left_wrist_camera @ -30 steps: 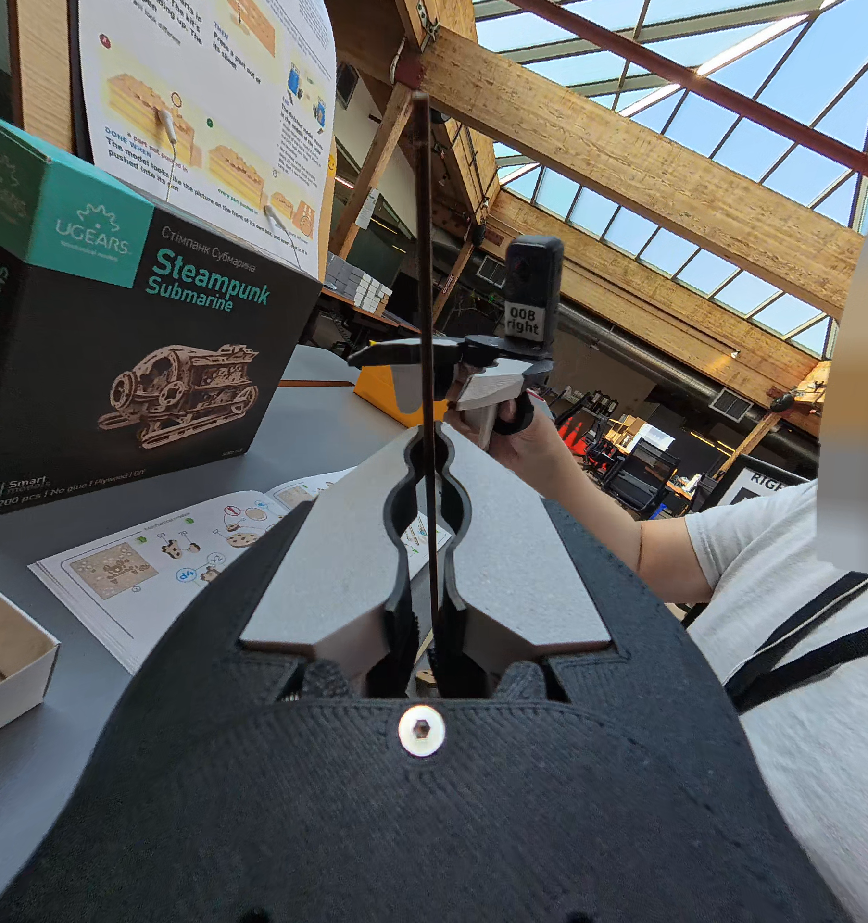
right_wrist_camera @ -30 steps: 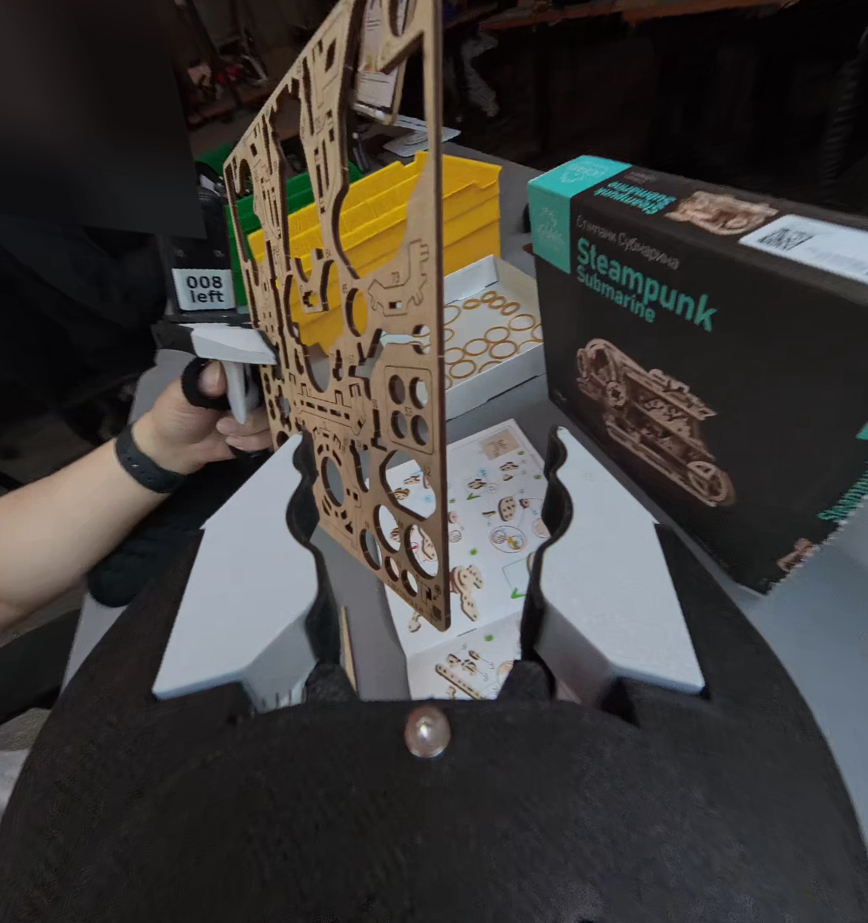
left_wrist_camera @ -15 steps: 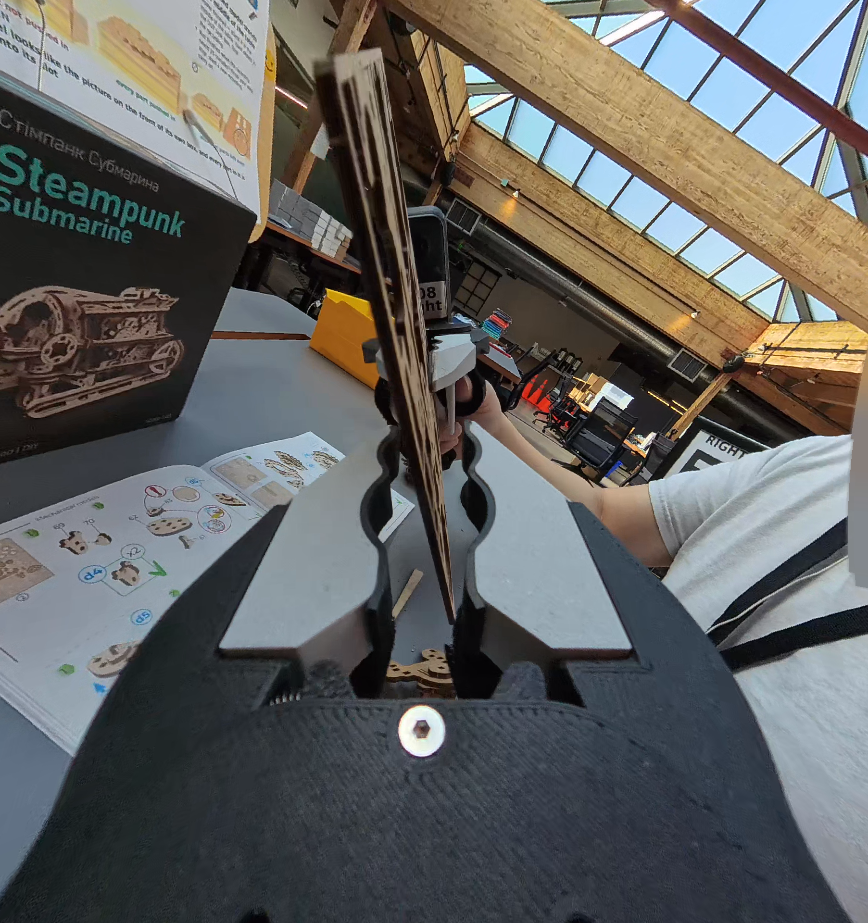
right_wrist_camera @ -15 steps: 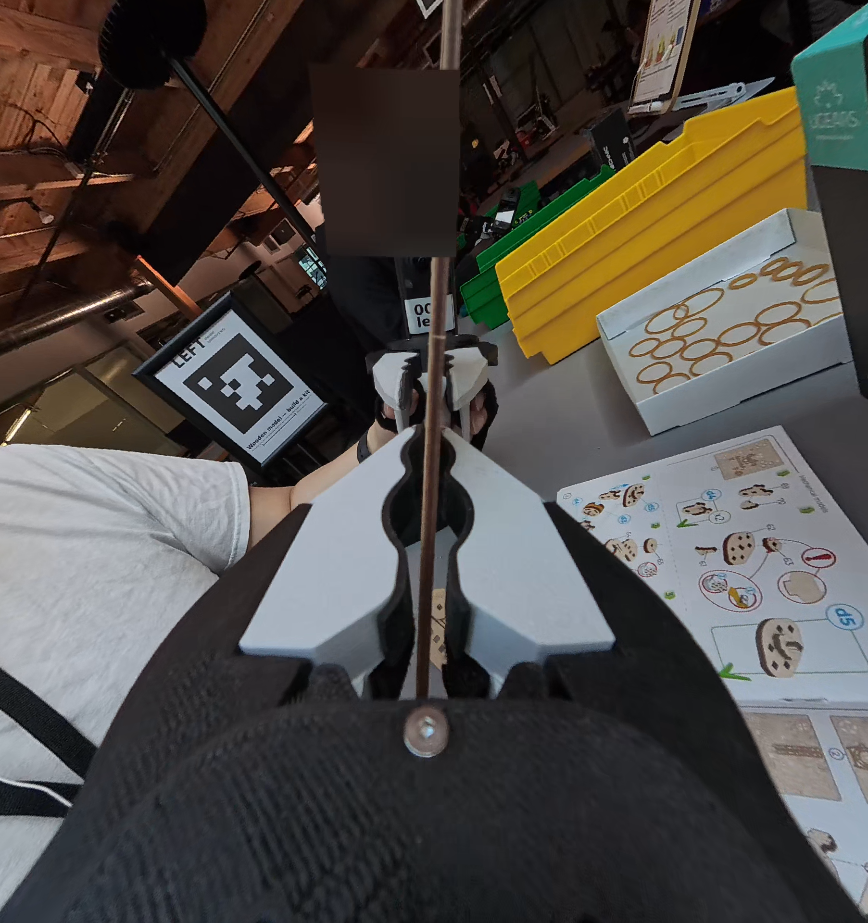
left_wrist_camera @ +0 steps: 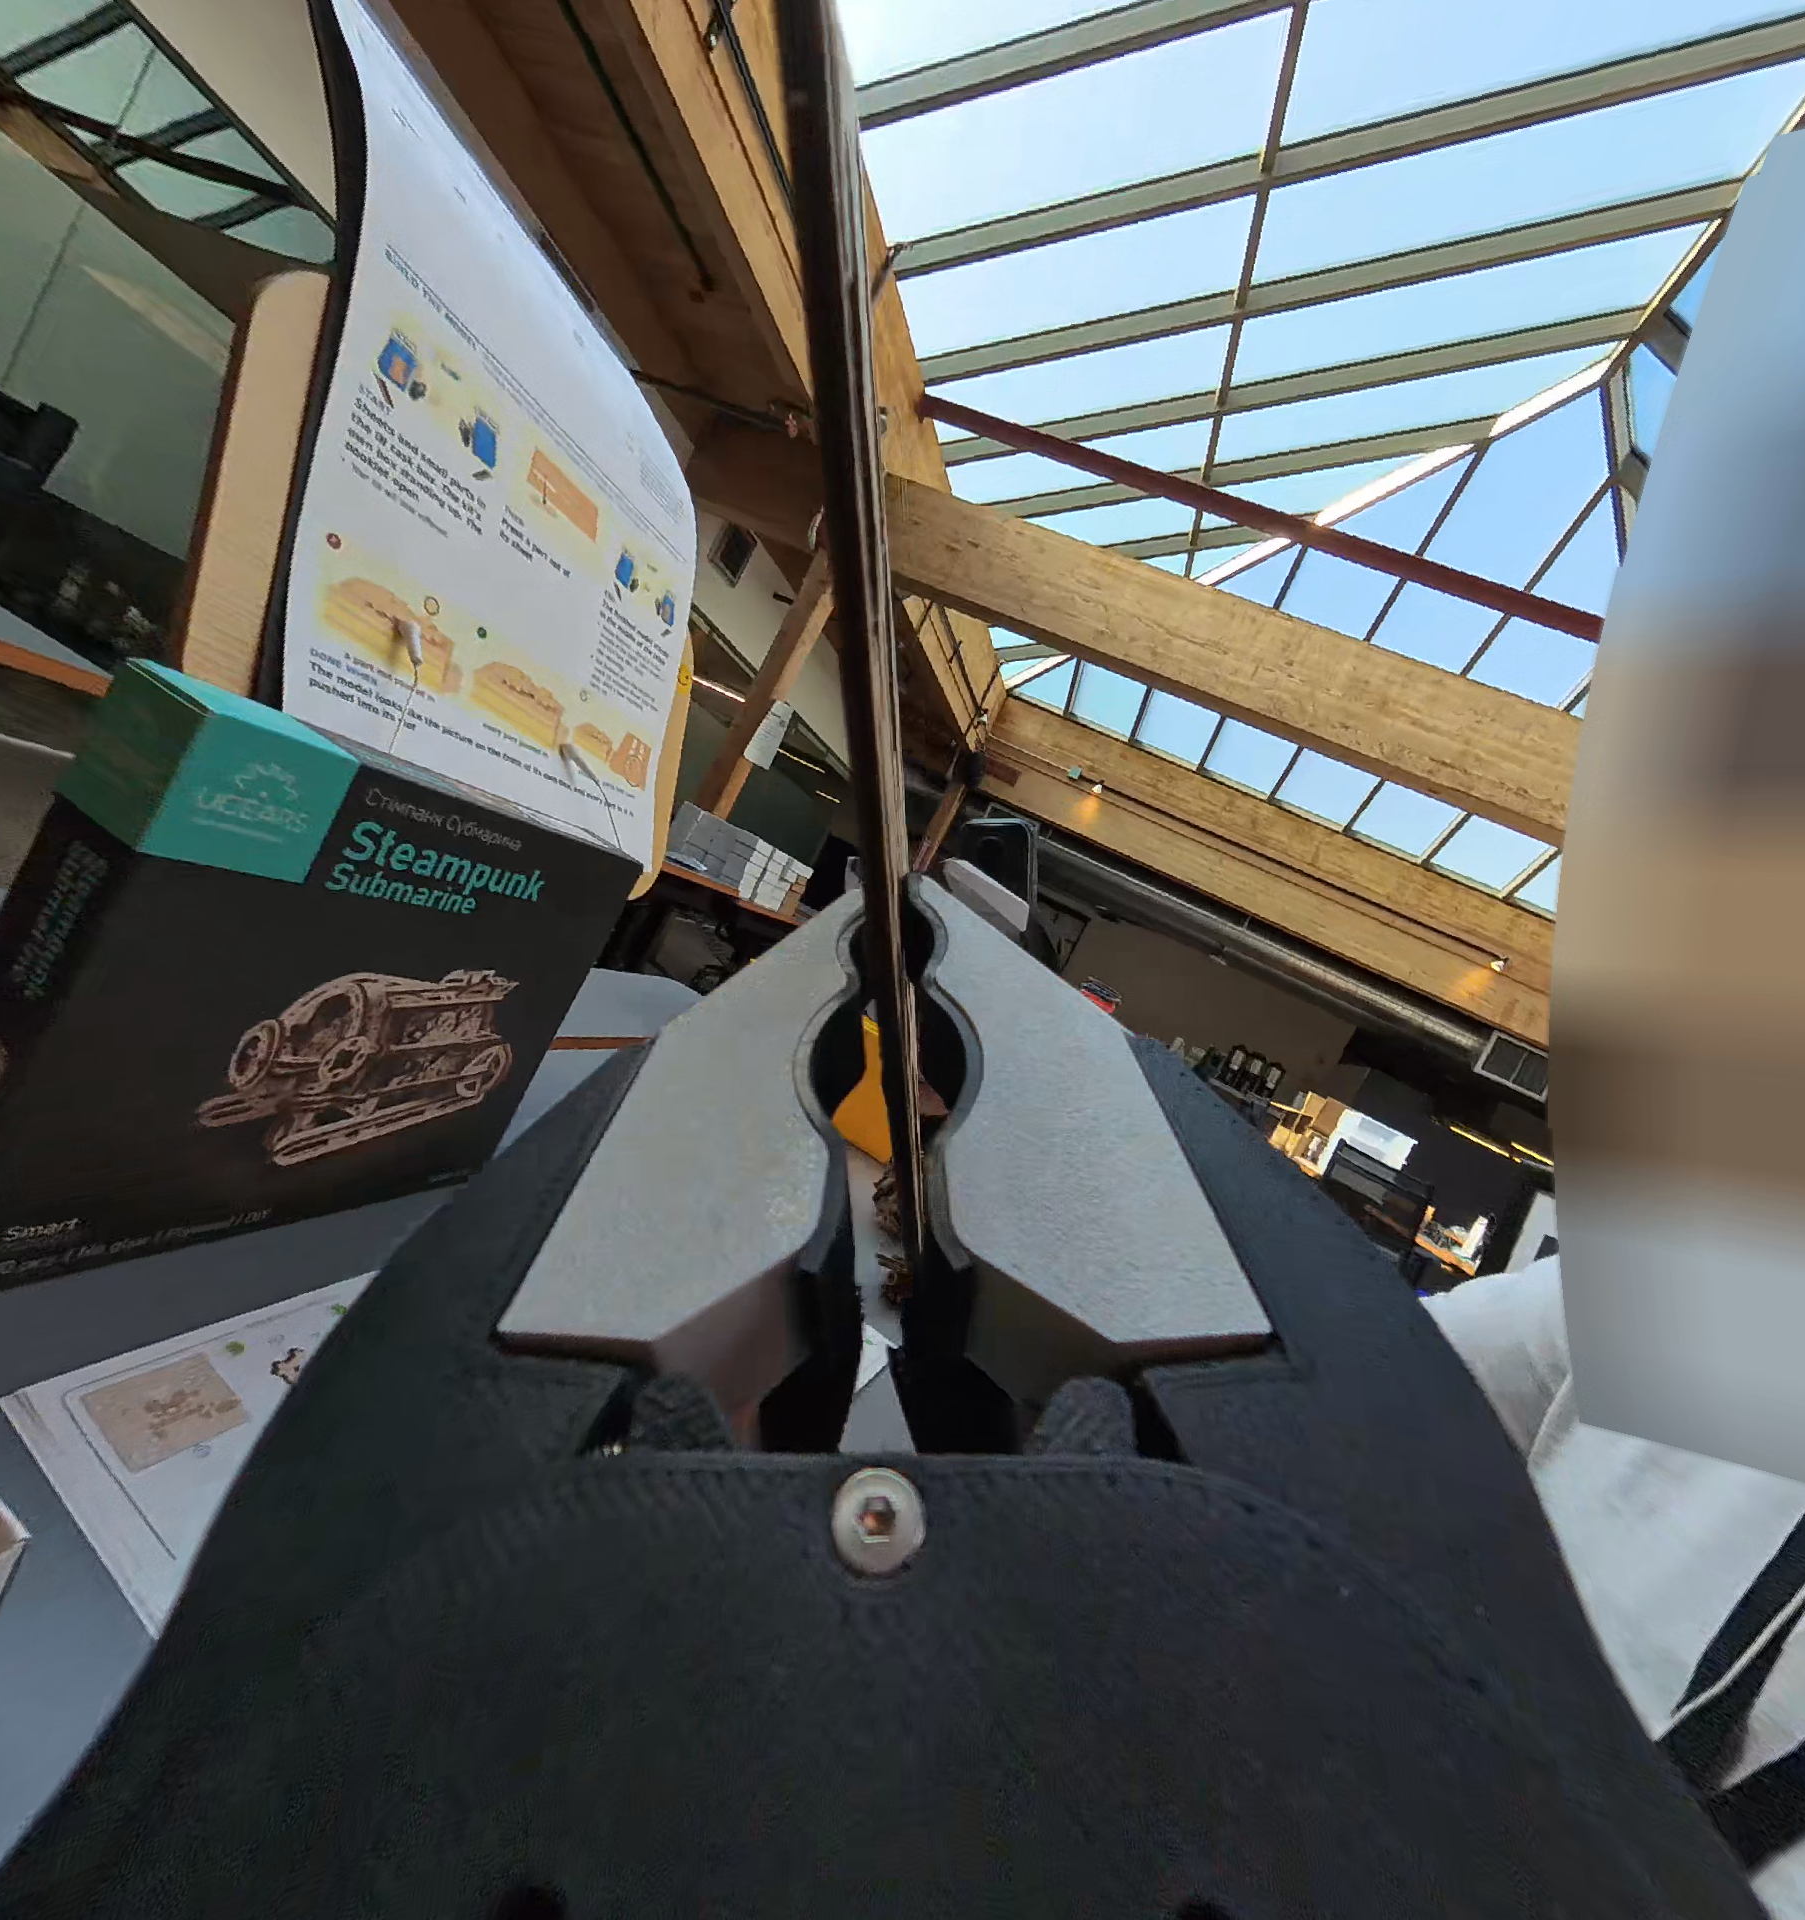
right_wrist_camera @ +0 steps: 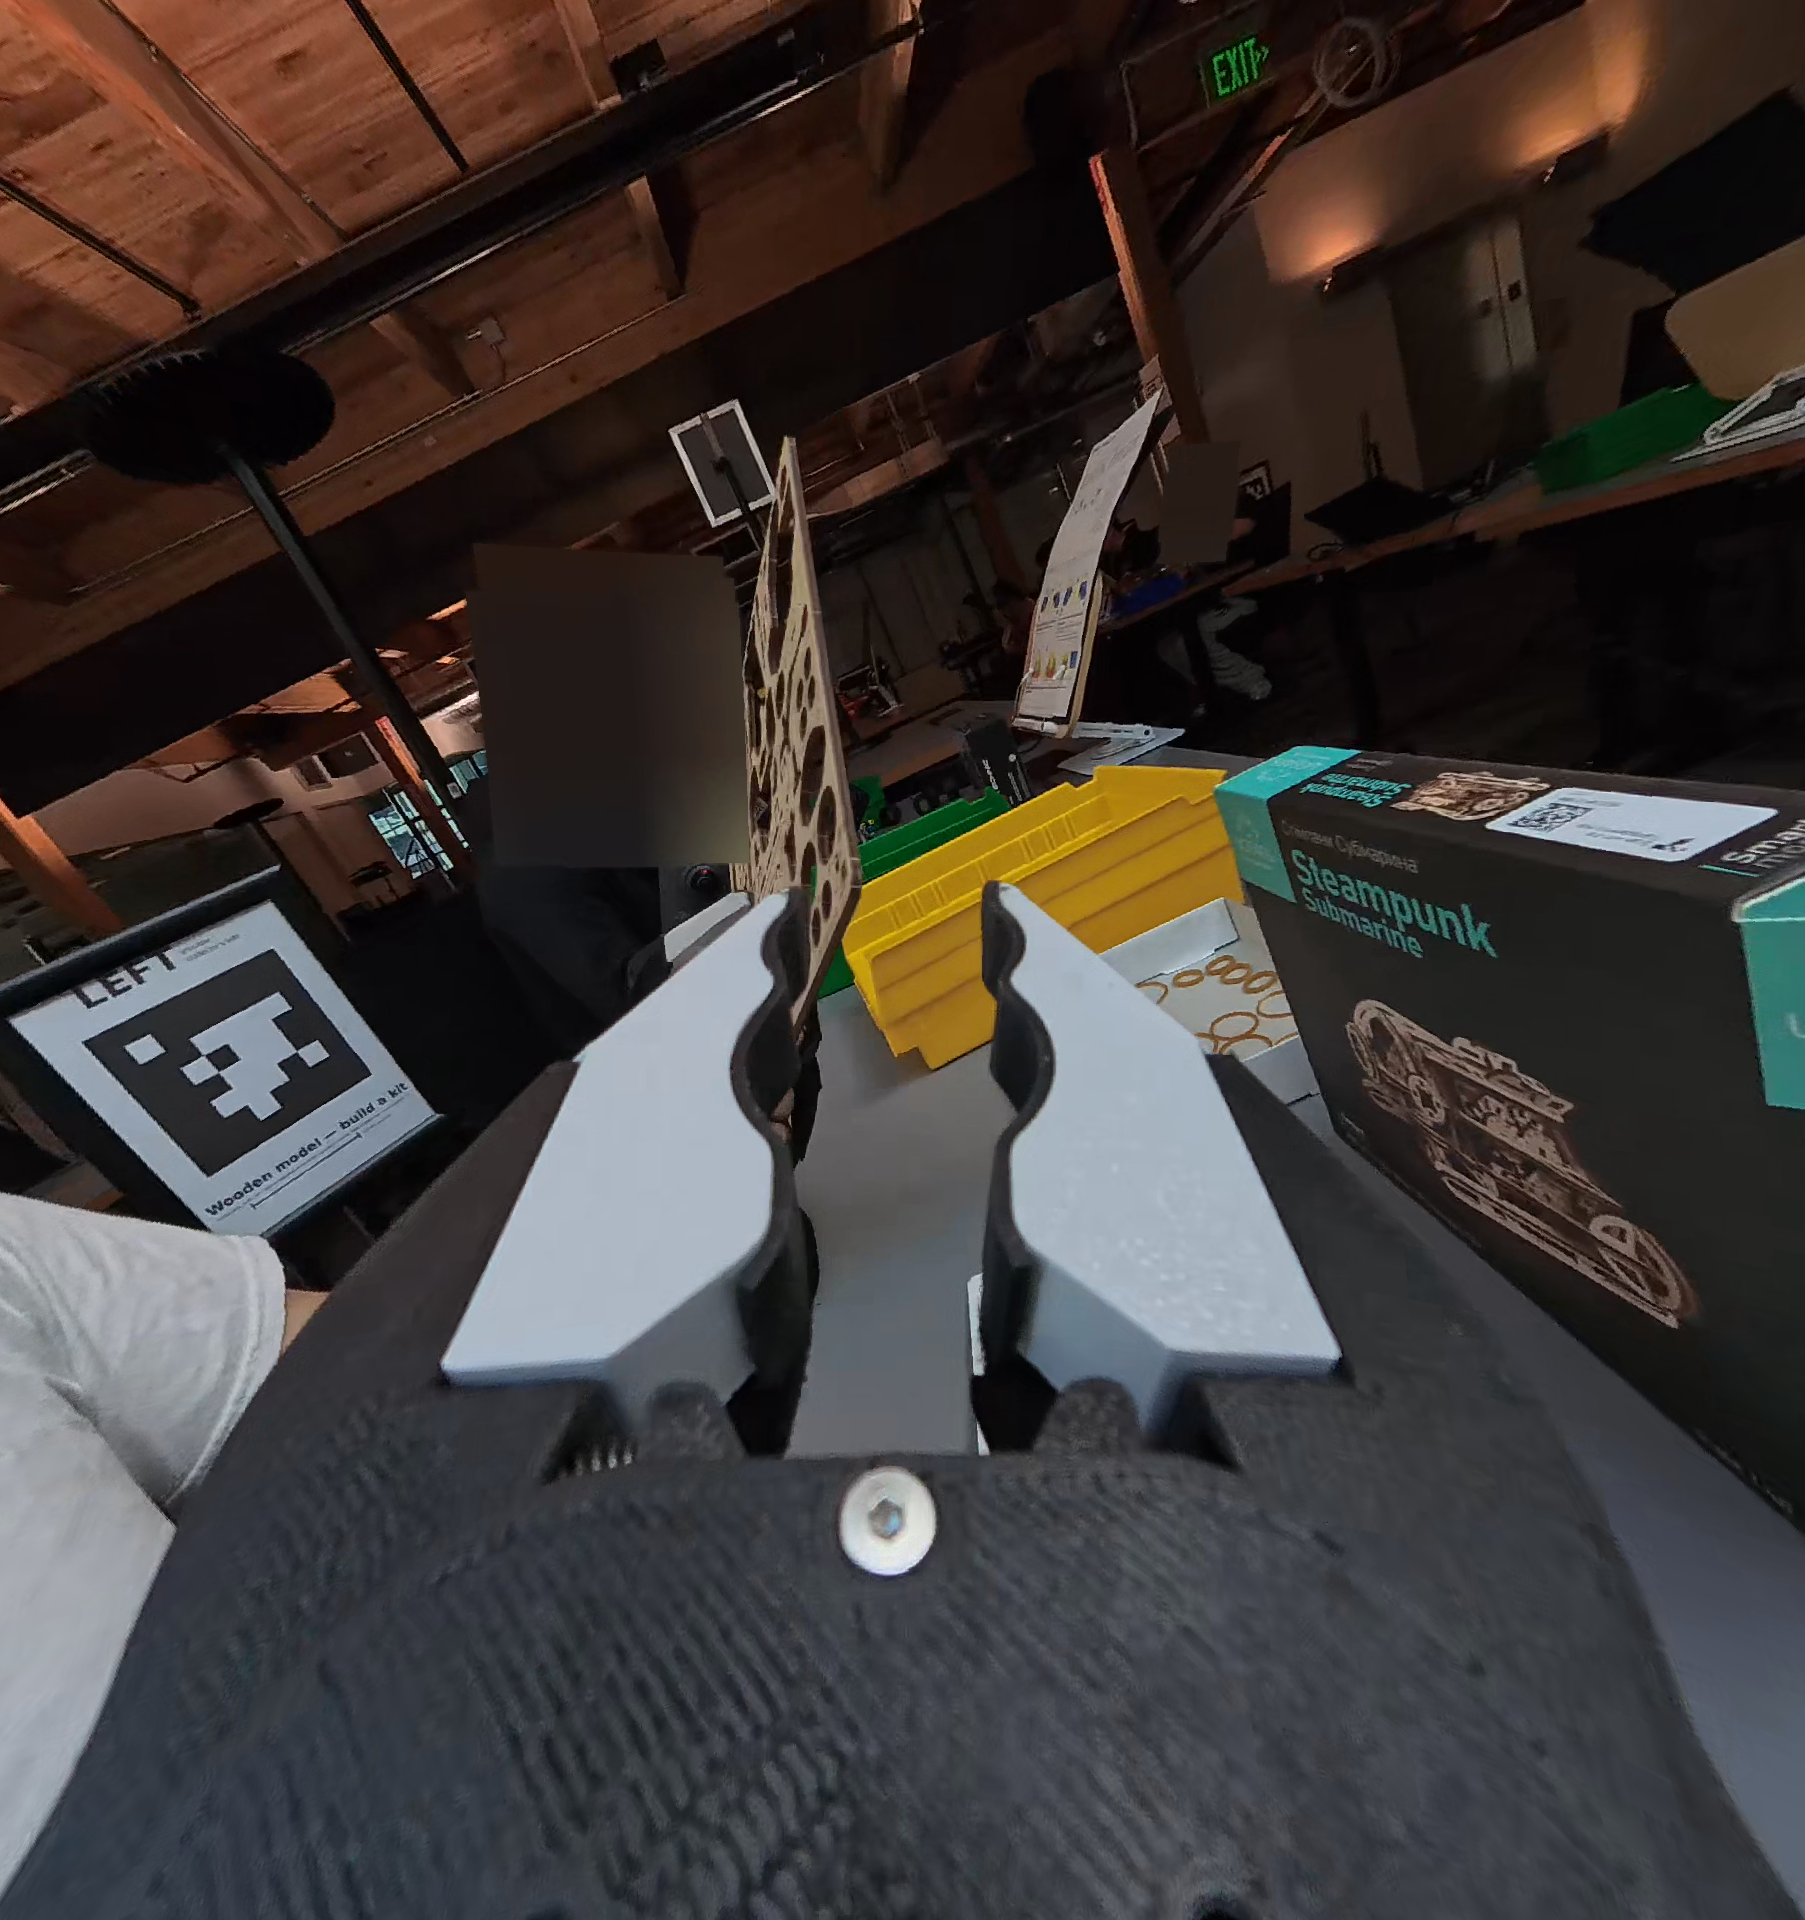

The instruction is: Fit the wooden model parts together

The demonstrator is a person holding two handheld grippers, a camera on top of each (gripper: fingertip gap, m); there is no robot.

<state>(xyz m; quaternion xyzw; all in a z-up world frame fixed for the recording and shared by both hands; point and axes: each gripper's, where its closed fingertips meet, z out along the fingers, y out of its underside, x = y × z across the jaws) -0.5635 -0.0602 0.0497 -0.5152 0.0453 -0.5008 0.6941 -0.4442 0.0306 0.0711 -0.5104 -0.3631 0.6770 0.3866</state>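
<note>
A thin laser-cut wooden parts sheet [left_wrist_camera: 844, 520] stands upright and shows edge-on in the left wrist view. My left gripper [left_wrist_camera: 882, 906] is shut on its lower edge. In the right wrist view the same sheet [right_wrist_camera: 789, 727], full of cut-out holes, rises just beyond my left finger. My right gripper [right_wrist_camera: 887, 902] is open and empty, with its jaws wide apart and the sheet's lower edge beside its left finger [right_wrist_camera: 659, 1122]. A small loose wooden piece [left_wrist_camera: 890, 1195] shows low between my left gripper's fingers.
The dark kit box [left_wrist_camera: 254, 1018] stands on the grey table [right_wrist_camera: 877, 1195]; it is at the right in the right wrist view [right_wrist_camera: 1542, 1039]. An open booklet [left_wrist_camera: 150, 1423], a yellow bin [right_wrist_camera: 1033, 904], a white tray of rings [right_wrist_camera: 1220, 997], a marker sign [right_wrist_camera: 223, 1060] and a poster [left_wrist_camera: 493, 540] surround it.
Half a second ago my right gripper was shut on the sheet and my left was slack. Now the right has let go and opened, and the left is shut tight on the sheet.
</note>
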